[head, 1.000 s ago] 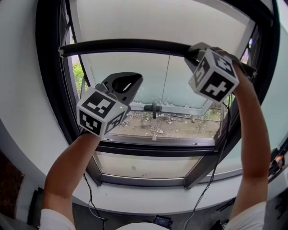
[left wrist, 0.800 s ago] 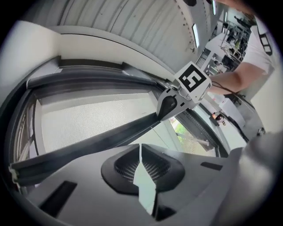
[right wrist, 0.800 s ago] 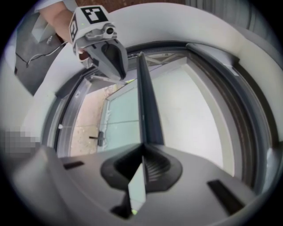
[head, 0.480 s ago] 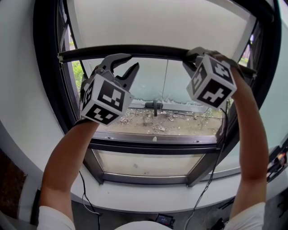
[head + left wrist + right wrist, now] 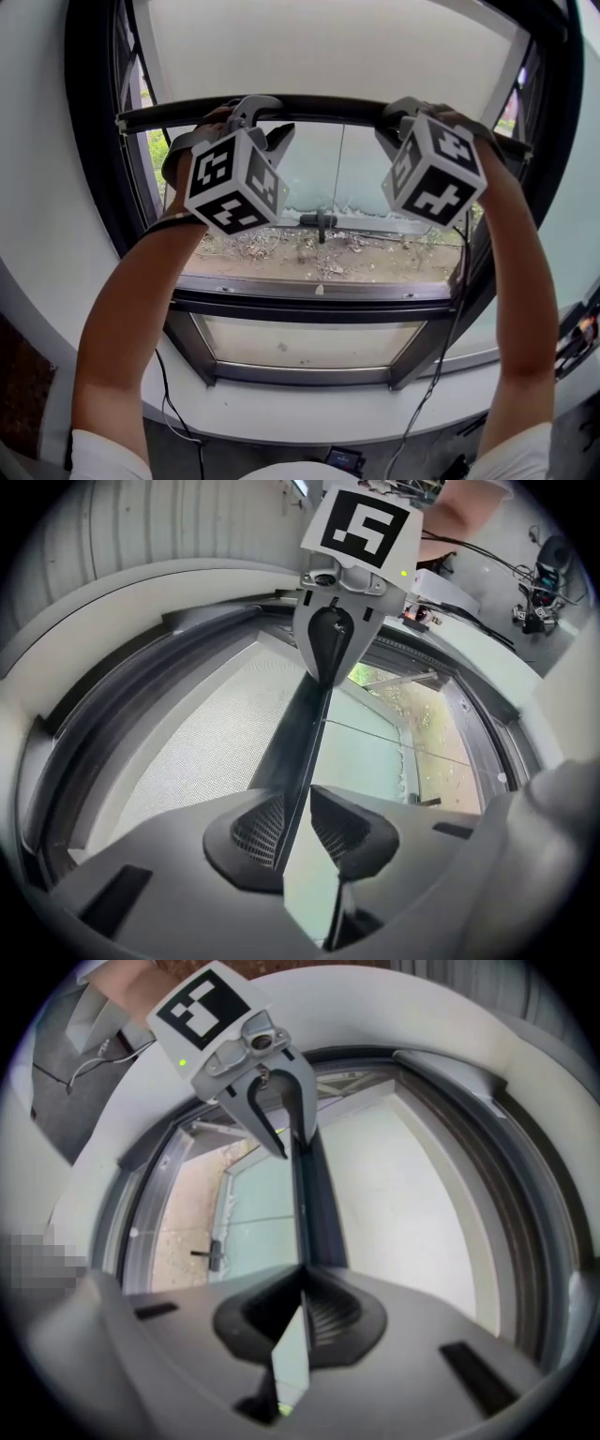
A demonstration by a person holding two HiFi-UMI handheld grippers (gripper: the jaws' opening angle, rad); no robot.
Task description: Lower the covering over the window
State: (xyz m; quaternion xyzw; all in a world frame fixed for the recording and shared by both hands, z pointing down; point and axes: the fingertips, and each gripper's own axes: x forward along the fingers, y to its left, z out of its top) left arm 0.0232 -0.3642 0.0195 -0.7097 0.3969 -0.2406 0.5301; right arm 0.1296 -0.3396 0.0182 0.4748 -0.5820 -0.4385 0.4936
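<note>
A pale roller blind [image 5: 328,47] covers the upper window and ends in a dark bottom bar [image 5: 323,108]. My right gripper [image 5: 394,117] is shut on the bar's right part; in the right gripper view its pads [image 5: 302,1312] clamp the bar's edge [image 5: 314,1213]. My left gripper [image 5: 262,117] is at the bar's left part. Its jaws have just been opening and stand open with the bar [image 5: 295,733] running between them [image 5: 298,822]; the right pad stands apart from it. Each gripper also shows in the other's view: the right gripper [image 5: 328,649], the left gripper [image 5: 281,1119].
Below the bar is bare glass with a dark window handle [image 5: 321,223] and an outer ledge strewn with debris [image 5: 328,258]. The black window frame [image 5: 103,187] encloses it all. A white sill [image 5: 300,422] lies below, and a black cable [image 5: 450,337] hangs at the right.
My left gripper rose from below the bar up to it, rolled over and opened its jaws around the bar. The right gripper stayed shut on the bar.
</note>
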